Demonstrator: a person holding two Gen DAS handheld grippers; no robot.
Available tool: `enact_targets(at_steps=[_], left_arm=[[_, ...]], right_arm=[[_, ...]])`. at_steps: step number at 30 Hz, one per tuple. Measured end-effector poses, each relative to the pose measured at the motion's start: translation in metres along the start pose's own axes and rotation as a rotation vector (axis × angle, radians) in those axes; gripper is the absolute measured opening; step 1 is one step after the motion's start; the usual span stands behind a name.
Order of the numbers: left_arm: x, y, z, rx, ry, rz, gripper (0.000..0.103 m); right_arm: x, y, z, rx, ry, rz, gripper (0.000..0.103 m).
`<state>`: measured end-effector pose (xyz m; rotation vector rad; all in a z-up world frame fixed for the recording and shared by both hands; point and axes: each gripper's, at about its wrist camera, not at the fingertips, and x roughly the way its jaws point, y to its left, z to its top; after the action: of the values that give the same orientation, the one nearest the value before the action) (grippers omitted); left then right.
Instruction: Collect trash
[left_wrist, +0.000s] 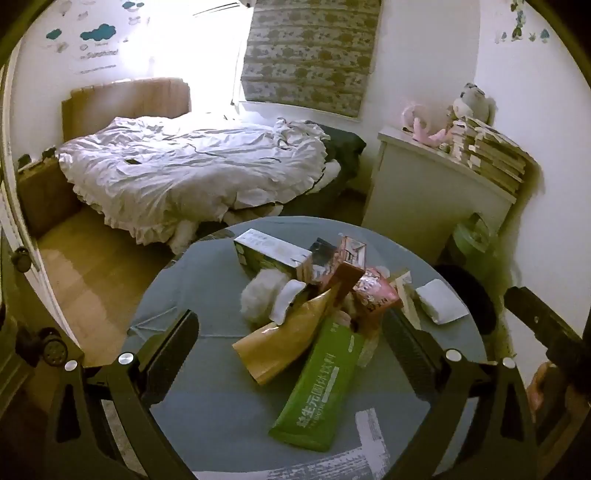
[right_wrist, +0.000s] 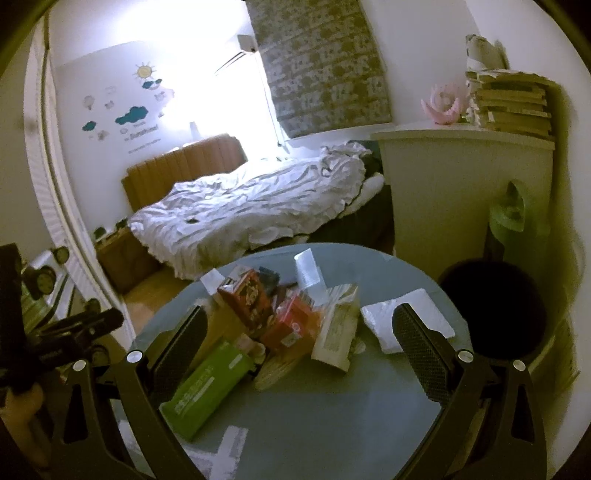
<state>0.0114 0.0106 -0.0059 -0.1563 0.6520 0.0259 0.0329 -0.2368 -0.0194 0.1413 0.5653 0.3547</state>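
Observation:
A pile of trash lies on a round grey table (left_wrist: 207, 398): a green packet (left_wrist: 321, 384), a yellow-brown pouch (left_wrist: 284, 343), a green and white carton (left_wrist: 273, 253), a white crumpled wad (left_wrist: 262, 295), pink and red wrappers (left_wrist: 375, 293). My left gripper (left_wrist: 291, 332) is open, above the pile, empty. In the right wrist view my right gripper (right_wrist: 299, 332) is open over the same pile, with the green packet (right_wrist: 205, 384), red boxes (right_wrist: 247, 299) and a folded white tissue (right_wrist: 406, 321) between its fingers.
A black trash bin (right_wrist: 491, 306) stands right of the table, with a green bin (right_wrist: 511, 221) and a white cabinet (right_wrist: 454, 192) behind it. A bed (left_wrist: 192, 173) fills the room's far side. Wooden floor (left_wrist: 92, 280) lies at left.

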Motion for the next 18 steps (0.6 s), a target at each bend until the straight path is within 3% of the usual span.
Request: enact_targets(at_steps=[18], left_arm=[[0.0037, 0.0032, -0.0014, -0.003, 0.012, -0.025, 0.098]], right_arm=[[0.0059, 0.0055, -0.0002, -0.004, 0.041, 0.011, 0.099]])
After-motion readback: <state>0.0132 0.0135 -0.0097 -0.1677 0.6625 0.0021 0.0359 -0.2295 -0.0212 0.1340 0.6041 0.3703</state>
